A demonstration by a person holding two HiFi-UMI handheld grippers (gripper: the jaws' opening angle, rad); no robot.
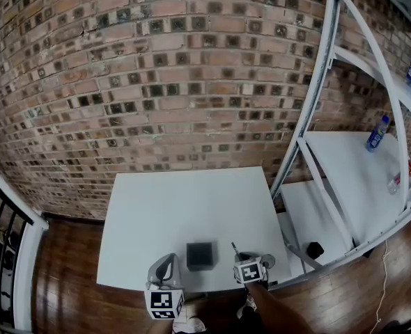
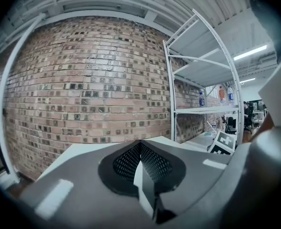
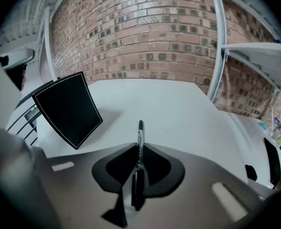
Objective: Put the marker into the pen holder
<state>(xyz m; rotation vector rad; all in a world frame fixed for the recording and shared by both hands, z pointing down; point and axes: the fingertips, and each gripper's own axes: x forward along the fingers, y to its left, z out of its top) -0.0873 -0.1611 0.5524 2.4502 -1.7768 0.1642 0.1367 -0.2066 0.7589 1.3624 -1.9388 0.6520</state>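
Two hand-held grippers sit at the near edge of a white table [image 1: 184,200], seen from above in the head view. At far left a black railing [image 1: 0,214] stands over a dark wooden floor [image 1: 59,277].

The left gripper [image 1: 168,261] rests just left of the pen holder [image 1: 200,255]. The left gripper view shows what the head view cannot: its jaws are closed together, and nothing shows between them. That view looks across the table to a brick wall [image 2: 83,85].

The pen holder is a black, square-sided box standing on the table between the two grippers. The right gripper view shows it as a dark tilted panel with a pale edge line, to the left of the jaws.

The right gripper [image 1: 244,259] has its jaws clamped on the marker [image 1: 235,249]. In the right gripper view the marker [image 3: 140,137] runs lengthways along the jaws. Its dark tip sticks out beyond them, pointing away from the person toward the brick wall. The marker is apart from the pen holder, near its right side.

At right, white metal shelving [image 1: 317,82] holds a few bottles [image 1: 376,133].
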